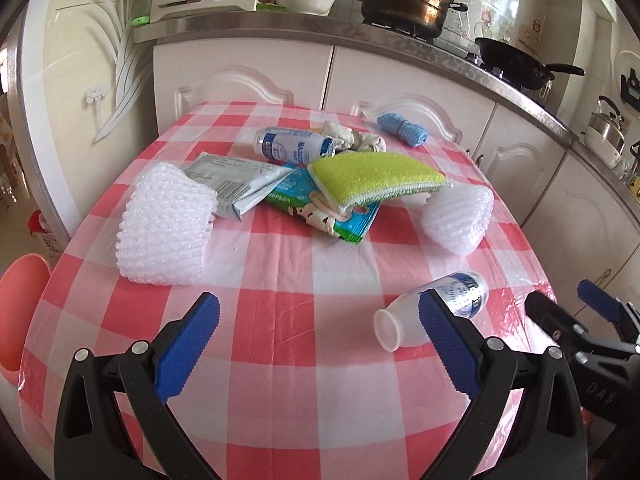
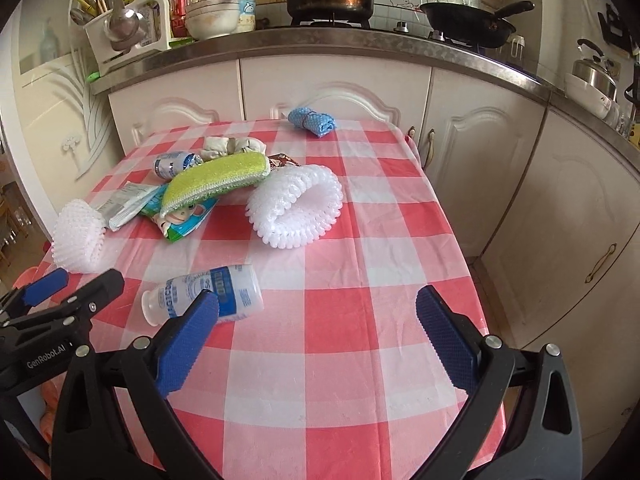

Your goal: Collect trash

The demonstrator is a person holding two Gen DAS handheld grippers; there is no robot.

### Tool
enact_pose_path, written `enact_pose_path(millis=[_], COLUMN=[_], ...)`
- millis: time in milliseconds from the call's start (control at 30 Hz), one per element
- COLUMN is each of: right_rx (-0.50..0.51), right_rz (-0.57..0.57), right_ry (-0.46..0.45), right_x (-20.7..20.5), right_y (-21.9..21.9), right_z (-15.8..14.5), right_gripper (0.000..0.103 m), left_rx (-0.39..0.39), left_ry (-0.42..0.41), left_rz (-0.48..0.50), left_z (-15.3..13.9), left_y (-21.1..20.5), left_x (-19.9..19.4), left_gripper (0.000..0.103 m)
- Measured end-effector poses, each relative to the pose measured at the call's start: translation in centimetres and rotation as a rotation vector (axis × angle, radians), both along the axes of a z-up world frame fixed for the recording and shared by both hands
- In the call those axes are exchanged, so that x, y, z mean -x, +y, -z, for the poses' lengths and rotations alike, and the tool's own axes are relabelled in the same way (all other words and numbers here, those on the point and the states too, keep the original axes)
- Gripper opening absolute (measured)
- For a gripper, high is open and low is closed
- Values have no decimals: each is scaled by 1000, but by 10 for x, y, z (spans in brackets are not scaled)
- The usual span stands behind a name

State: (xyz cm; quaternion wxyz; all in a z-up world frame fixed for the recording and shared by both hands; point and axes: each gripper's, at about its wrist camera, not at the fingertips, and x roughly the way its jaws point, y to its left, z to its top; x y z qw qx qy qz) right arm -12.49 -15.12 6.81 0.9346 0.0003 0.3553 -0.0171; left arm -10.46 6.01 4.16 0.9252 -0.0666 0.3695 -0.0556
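Kitchen, small table [image 1: 304,360] under a red-and-white checked plastic cloth, pushed against white cupboards.

Left gripper [image 1: 320,344]: jaws spread wide, nothing between them, hovering over the near end of the table. Right gripper [image 2: 318,340]: also spread wide, empty, over the near right part of the cloth.

Trash on the table:
- Small white bottle [image 1: 432,312] lying on its side, open mouth toward the near edge. It sits between the two grippers, just past the left gripper's right finger.
- Second bottle [image 1: 294,146] with blue label, on its side farther back.
- Two white foam nets: one [image 1: 164,224] at the left, one [image 1: 458,220] at the right.
- In the middle, a pile: green sponge [image 1: 376,178] resting on a blue-green printed packet [image 1: 328,212], with a grey-white pouch [image 1: 240,184] beside it, touching the left net.
- Crumpled whitish wad [image 1: 352,138] just behind the second bottle.
- Rolled blue cloth [image 1: 402,128] near the far edge, apart from the pile.

Orange bin [image 1: 20,312] stands on the floor left of the table.
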Motion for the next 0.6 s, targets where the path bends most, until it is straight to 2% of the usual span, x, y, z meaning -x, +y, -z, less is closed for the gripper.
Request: enact_pose_path(millis=[367, 600], right_rx=[6, -5], right_rz=[19, 1], right_ry=[-61, -109], right_x=[24, 35], right_y=[9, 16], right_z=[-1, -12], right_gripper=[100, 100], left_rx=[-32, -36], left_ry=[-28, -66], left_rz=[14, -6], left_z=[-4, -17], left_y=[7, 14], left_x=[19, 27], left_gripper=[98, 98])
